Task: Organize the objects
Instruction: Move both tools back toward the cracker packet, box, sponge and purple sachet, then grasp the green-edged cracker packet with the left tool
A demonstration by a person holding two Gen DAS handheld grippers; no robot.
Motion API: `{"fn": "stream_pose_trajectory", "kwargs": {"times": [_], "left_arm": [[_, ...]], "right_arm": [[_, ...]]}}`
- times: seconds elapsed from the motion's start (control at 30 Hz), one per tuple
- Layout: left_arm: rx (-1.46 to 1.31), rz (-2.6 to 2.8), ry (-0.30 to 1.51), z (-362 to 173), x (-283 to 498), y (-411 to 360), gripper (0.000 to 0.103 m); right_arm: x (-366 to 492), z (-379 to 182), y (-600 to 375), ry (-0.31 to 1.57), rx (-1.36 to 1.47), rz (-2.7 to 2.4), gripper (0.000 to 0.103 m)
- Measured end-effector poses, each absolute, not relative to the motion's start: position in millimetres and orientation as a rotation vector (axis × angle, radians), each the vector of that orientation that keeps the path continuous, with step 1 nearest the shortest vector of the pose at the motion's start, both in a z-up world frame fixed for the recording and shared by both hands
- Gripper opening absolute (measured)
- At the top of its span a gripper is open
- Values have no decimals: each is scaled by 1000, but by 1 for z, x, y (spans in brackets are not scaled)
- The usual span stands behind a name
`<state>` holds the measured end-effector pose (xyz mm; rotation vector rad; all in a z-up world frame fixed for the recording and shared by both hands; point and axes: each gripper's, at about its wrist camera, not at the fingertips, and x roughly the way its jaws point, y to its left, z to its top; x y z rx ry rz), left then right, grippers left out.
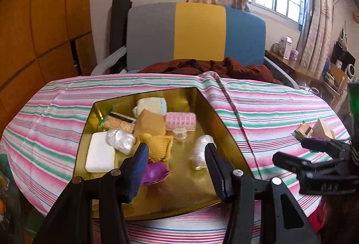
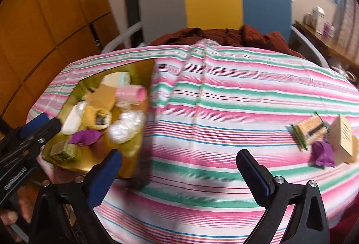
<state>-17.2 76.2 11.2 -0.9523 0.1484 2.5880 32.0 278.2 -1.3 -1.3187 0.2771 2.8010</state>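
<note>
Already well filled, the gold tray point(image 1: 224, 131) sits on the left part of the table, on the striped cloth point(image 1: 280, 109). Inside it lie a white block point(image 1: 101, 153), two clear plastic bundles point(image 1: 121, 140), a yellow knitted piece point(image 1: 159, 146), a tan box point(image 1: 149, 123), a pink ribbed roll point(image 1: 180, 121), a pale pack point(image 1: 152, 104), a speckled packet point(image 1: 119, 123) and a purple wrapper point(image 1: 153, 173). From the right wrist view a small green box point(image 2: 64, 150) also shows at the tray's near corner.

Well apart, at the cloth's right edge, another speckled packet point(image 2: 310, 129), a purple scrap point(image 2: 323, 154) and a tan carton point(image 2: 343, 138) lie close together.

Above the tray's near end hangs the left gripper point(image 1: 177, 154), jaws wide apart and holding nothing. Over bare cloth between tray and right-hand cluster, the right gripper point(image 2: 179, 167) has its jaws spread wide too, empty.

Behind the table stands a grey, yellow and blue chair point(image 1: 197, 32) with brown fabric point(image 1: 208, 66) on its seat.
</note>
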Motion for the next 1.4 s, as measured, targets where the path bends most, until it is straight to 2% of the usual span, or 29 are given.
{"fn": "stream_pose_trajectory", "kwargs": {"times": [0.4, 0.67, 0.83, 0.97, 1.1, 1.4], "left_arm": [[-897, 2380, 243, 9, 3, 134, 53], [-880, 2265, 305, 9, 14, 174, 52], [-894, 2200, 367, 2, 20, 203, 53], [-911, 2142, 420, -5, 20, 228, 53], [-939, 2080, 449, -14, 14, 258, 53], [-911, 1936, 553, -26, 1, 342, 53]], "right_arm": [[43, -4, 387, 523, -1290, 2540, 102], [70, 22, 507, 653, -1037, 2345, 103], [99, -3, 571, 823, -890, 2179, 103], [122, -22, 595, 1121, -796, 2110, 103], [128, -24, 601, 1204, -755, 2117, 103], [120, -30, 601, 1265, -759, 2149, 103]]}}
